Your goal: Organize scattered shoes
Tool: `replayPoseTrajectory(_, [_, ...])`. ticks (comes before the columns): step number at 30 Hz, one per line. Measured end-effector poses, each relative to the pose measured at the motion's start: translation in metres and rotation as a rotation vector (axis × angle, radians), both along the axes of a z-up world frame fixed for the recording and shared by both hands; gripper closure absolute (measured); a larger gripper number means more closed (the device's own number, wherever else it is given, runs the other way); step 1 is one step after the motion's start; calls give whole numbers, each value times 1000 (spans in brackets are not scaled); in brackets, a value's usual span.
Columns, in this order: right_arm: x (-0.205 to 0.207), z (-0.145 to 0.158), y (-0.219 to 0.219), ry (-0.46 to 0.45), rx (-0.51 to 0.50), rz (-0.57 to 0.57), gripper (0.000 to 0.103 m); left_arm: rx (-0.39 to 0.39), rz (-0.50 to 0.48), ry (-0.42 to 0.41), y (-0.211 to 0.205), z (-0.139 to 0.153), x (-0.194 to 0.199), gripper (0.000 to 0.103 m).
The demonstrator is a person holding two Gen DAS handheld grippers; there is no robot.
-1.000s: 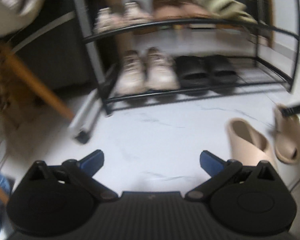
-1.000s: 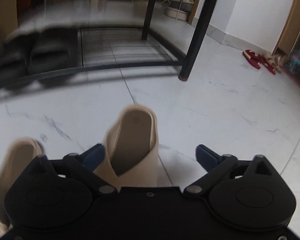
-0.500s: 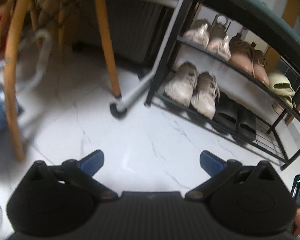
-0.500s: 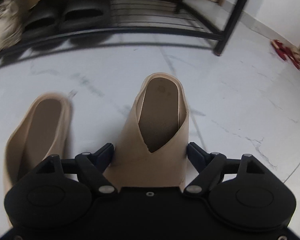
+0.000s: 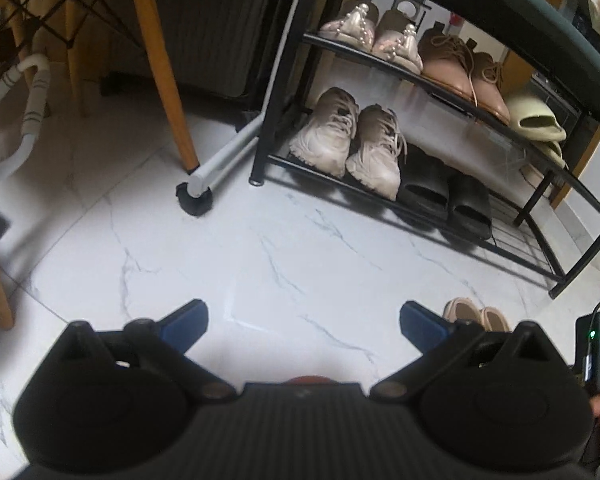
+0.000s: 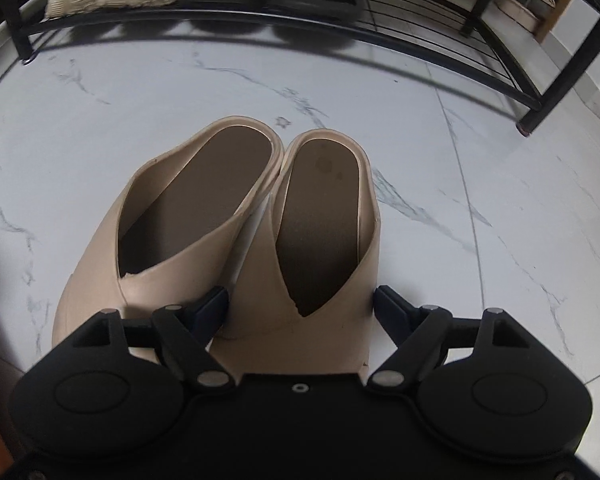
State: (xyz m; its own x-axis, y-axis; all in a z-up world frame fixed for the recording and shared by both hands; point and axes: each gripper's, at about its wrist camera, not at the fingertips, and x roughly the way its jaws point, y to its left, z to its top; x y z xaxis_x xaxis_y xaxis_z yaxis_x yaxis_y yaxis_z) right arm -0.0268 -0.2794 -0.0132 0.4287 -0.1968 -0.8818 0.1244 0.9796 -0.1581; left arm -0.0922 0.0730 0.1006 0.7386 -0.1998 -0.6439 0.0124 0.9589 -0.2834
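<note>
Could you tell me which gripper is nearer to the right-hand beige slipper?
Right. The right gripper has its fingers on either side of the right-hand beige slipper; the left gripper hangs open over bare floor, apart from it.

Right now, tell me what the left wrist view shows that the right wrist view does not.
Only left: the upper shelf with pearl flats, brown lace-ups and green slides, a wooden chair leg, and the empty open left claw.
Only right: the right claw gripping the right beige slide.
Both: sneakers, black slides, marble floor.
</note>
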Motion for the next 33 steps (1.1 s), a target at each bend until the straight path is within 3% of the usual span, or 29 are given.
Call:
replayPoseTrajectory(5, [1, 8, 4, -7, 1, -32, 18, -15, 8, 4, 1, 1, 1, 1])
replayPoseTrajectory(7, [-11, 28, 11, -97, -14, -25, 0, -11, 3, -2, 0, 2, 2, 1])
replayPoseTrajectory(8, [-14, 33, 14, -123, -10, -16, 0, -7, -1, -7, -1, 2, 2, 1])
replayPoseTrajectory(10, [-27, 47, 23, -151, 84, 66, 0, -3, -13, -8, -3, 2, 2, 1])
replayPoseTrajectory(12, [-28, 48, 35, -90, 135, 159, 0, -5, -27, -2, -7, 1, 3, 1])
replayPoseTrajectory(14, [-27, 47, 46, -48, 91, 199, 0, -6, -36, 0, -11, 2, 3, 1])
replayPoseTrajectory(18, [-21, 34, 63, 52, -92, 183, 0, 2, -45, -24, -13, 6, -3, 1])
replayPoseTrajectory(20, [-20, 30, 62, 66, -101, 176, 0, -14, -44, -24, -11, 7, -7, 1])
replayPoseTrajectory(23, [-20, 30, 60, 77, -87, 162, 0, -35, -32, -11, -8, 6, -9, 1])
replayPoseTrajectory(26, [-22, 31, 58, 107, 58, 195, 0, -59, -24, 0, -5, 6, -7, 1])
replayPoseTrajectory(33, [-19, 25, 54, 134, 59, 176, 0, -78, -23, 6, -2, 6, -4, 1])
